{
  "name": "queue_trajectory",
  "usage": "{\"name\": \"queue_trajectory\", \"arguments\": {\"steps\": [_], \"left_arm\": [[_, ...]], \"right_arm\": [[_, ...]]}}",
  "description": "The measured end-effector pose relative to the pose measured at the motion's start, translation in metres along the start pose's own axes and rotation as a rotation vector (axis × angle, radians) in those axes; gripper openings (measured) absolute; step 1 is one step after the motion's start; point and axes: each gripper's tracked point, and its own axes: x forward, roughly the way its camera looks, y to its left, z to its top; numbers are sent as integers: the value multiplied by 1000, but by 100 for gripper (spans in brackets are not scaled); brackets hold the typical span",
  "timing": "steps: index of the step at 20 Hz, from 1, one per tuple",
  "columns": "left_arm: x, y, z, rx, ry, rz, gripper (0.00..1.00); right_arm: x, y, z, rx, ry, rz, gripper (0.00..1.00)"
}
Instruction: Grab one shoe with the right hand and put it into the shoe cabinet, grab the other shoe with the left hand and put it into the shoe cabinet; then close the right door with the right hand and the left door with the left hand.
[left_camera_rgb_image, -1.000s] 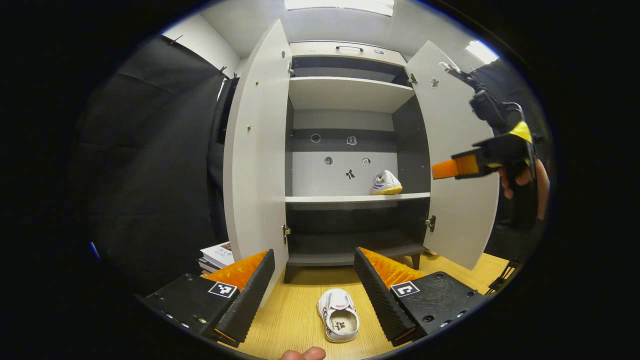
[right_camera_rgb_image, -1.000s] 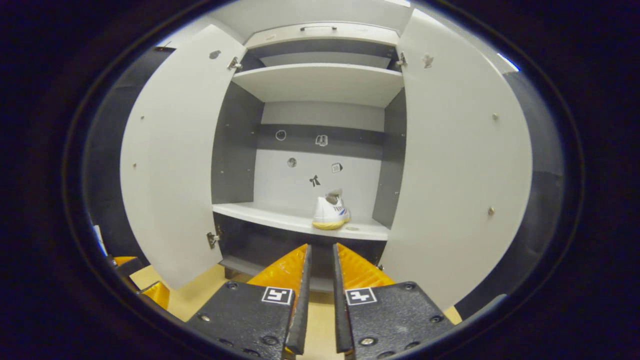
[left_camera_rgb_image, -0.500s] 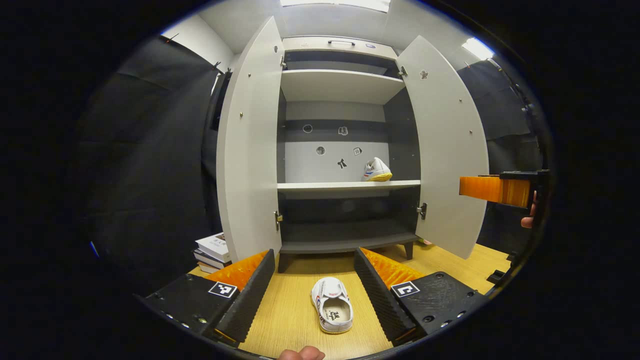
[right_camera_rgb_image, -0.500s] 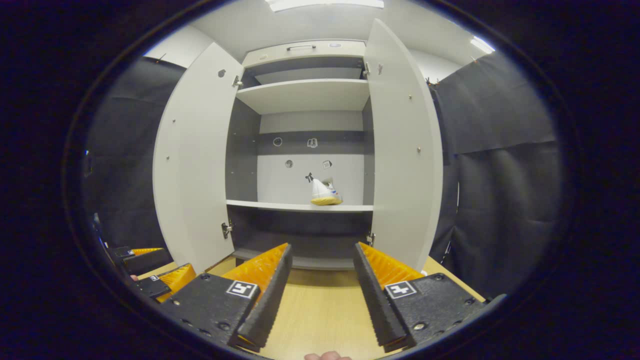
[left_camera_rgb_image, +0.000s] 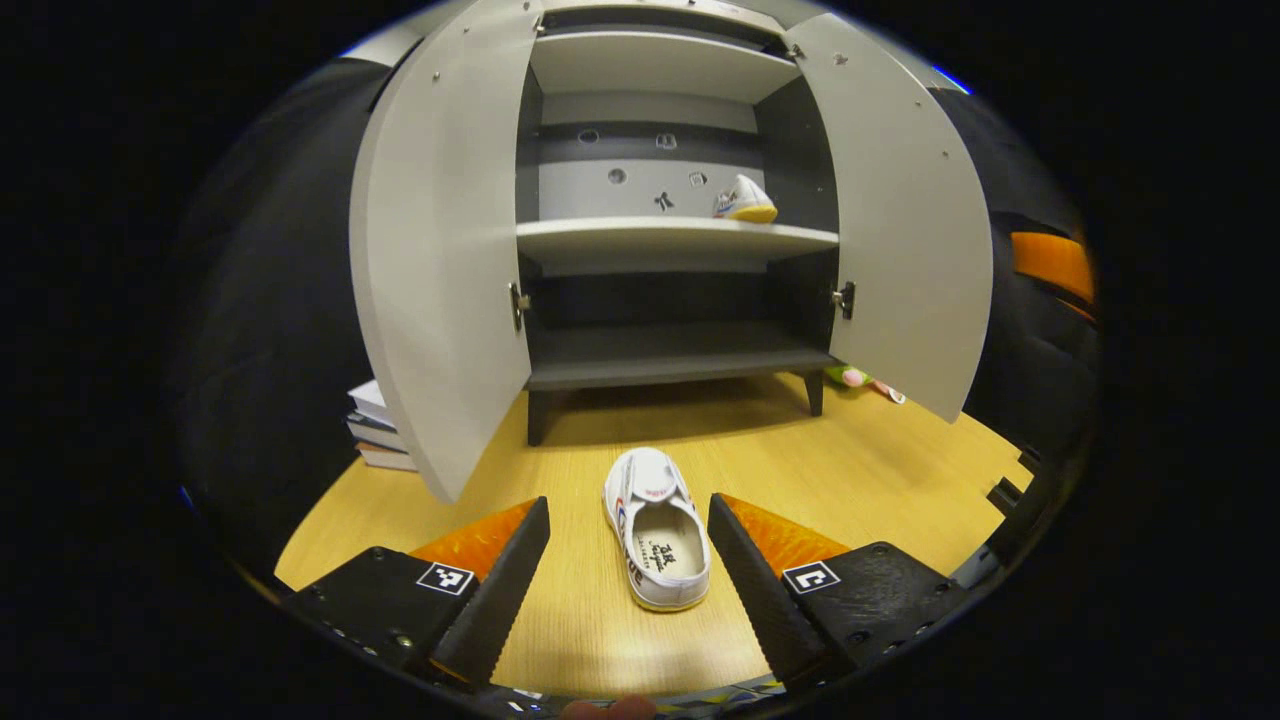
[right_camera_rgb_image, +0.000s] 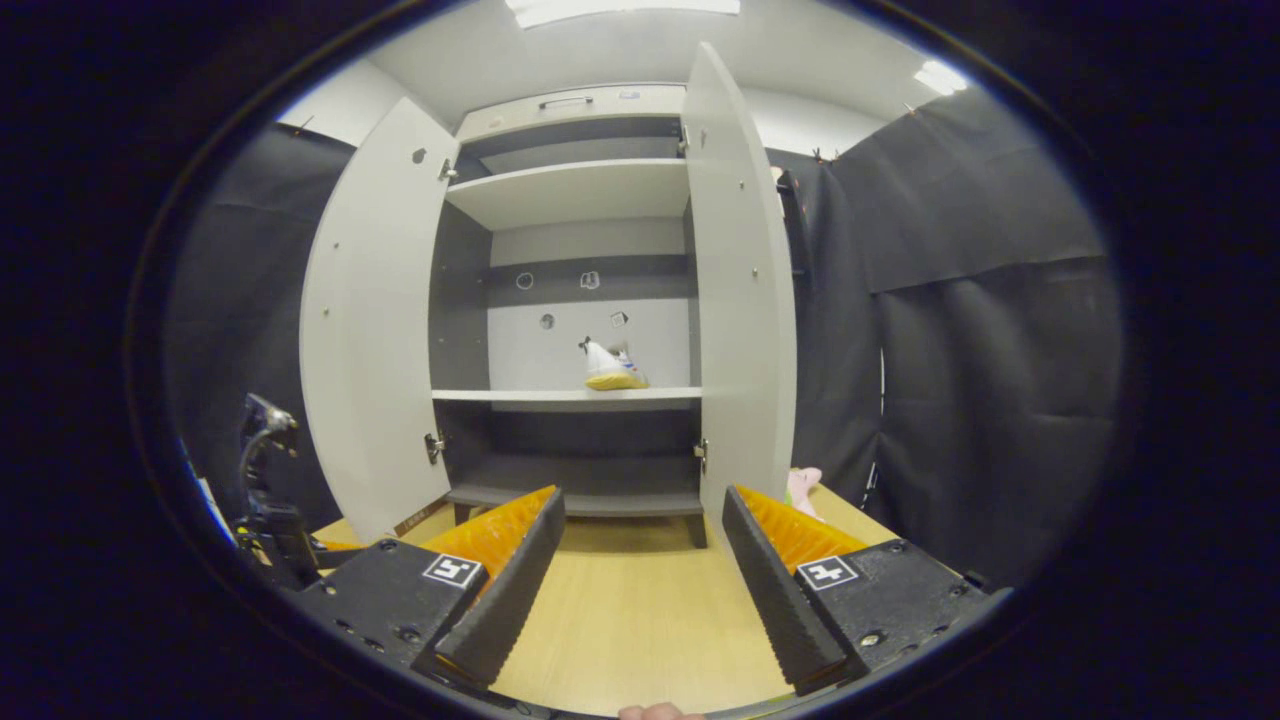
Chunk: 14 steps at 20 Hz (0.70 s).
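A white shoe (left_camera_rgb_image: 655, 530) lies on the wooden floor, toe toward the cabinet. It sits between the spread fingers of my open left gripper (left_camera_rgb_image: 628, 510), which touch nothing. The grey shoe cabinet (left_camera_rgb_image: 670, 240) stands ahead with its left door (left_camera_rgb_image: 440, 260) and right door (left_camera_rgb_image: 900, 220) swung open. A second white shoe with a yellow sole (left_camera_rgb_image: 745, 200) rests on the right side of the middle shelf, also seen as the shelf shoe (right_camera_rgb_image: 612, 368) in the right gripper view. My right gripper (right_camera_rgb_image: 643, 500) is open and empty, held back from the cabinet (right_camera_rgb_image: 570, 300) above the floor.
A stack of books (left_camera_rgb_image: 375, 430) lies on the floor left of the cabinet, behind the left door. A small pink toy (left_camera_rgb_image: 860, 380) lies by the cabinet's right leg, also the toy (right_camera_rgb_image: 803, 482). Black cloth walls close in both sides.
My left gripper has dropped and tilted down, so the floor shoe now lies between its fingers. My right gripper has opened, pulled back from the shelf and shifted right.
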Motion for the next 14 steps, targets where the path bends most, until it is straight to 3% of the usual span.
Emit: {"name": "queue_trajectory", "arguments": {"steps": [3,8,14], "left_arm": [[23,8,-22,-56,84,11,96],[70,33,-45,14,163,69,96],[114,29,-58,-8,197,28,96]], "right_arm": [[-1,-3,-3,13,1,-4,99],[4,-9,-1,4,7,-4,99],[15,-13,-3,-11,24,-7,99]]}}
